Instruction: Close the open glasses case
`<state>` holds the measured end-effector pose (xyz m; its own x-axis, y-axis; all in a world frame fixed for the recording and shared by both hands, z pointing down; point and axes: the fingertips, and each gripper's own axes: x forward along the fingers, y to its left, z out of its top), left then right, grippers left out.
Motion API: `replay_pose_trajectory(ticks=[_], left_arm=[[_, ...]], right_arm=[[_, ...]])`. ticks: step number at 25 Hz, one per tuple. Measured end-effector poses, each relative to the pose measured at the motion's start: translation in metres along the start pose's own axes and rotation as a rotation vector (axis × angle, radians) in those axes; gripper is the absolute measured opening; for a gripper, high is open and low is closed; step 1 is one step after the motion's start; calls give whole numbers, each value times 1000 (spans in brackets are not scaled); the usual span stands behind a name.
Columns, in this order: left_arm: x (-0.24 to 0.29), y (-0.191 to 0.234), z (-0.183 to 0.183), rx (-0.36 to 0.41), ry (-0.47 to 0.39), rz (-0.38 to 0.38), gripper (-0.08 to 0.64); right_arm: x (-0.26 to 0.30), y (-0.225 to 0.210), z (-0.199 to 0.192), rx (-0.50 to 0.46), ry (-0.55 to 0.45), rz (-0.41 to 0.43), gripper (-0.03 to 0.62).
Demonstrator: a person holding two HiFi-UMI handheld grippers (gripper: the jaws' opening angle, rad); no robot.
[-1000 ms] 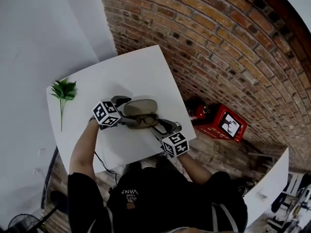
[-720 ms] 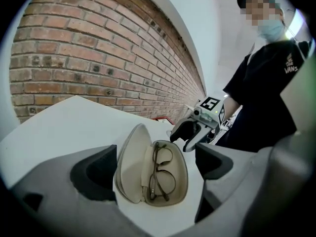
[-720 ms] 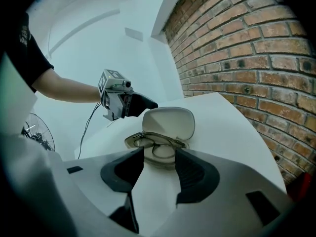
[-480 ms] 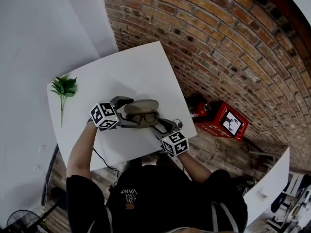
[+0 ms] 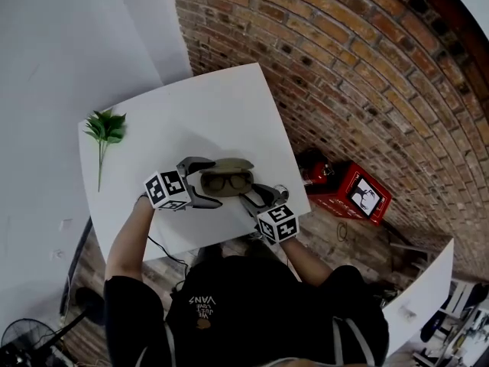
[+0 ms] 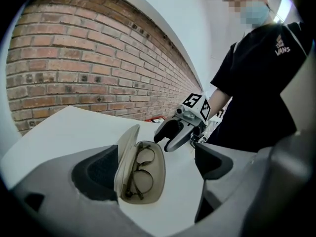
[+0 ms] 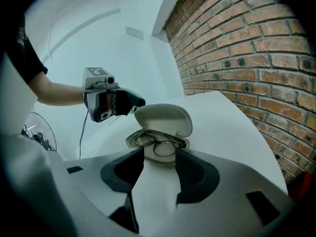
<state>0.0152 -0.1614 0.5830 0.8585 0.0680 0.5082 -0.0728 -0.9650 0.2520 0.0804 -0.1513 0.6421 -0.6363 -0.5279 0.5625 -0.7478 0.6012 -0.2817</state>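
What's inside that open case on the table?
A pair of glasses lies in the bottom half of the glasses case, and the lid stands raised beside it. The glasses cover the part of the case floor beneath them, so anything there cannot be seen.

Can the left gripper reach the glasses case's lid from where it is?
Probably yes: the left gripper's open jaws straddle the case, with one pad right behind the raised lid and nothing between.
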Motion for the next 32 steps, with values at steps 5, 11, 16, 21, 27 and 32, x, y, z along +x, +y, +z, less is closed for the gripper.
replay_pose_trajectory(ticks=[5, 11, 16, 21, 27, 32], left_arm=[[4, -14, -6, 8, 4, 14, 491], [10, -25, -13, -2, 2, 37, 491], [15, -35, -19, -6, 12, 44, 489], [20, -46, -29, -30, 11, 49, 477], [30, -58, -45, -56, 31, 44, 462], [36, -59, -53, -93, 27, 56, 460]], right_arm=[[-7, -2, 9, 4, -29, -4, 201], [-16, -1, 20, 15, -72, -7, 199], [-23, 2, 28, 13, -108, -5, 196], [-26, 4, 34, 16, -134, -6, 183], [-16, 5, 37, 4, -128, -1, 176], [-5, 4, 37, 1, -120, -7, 169]])
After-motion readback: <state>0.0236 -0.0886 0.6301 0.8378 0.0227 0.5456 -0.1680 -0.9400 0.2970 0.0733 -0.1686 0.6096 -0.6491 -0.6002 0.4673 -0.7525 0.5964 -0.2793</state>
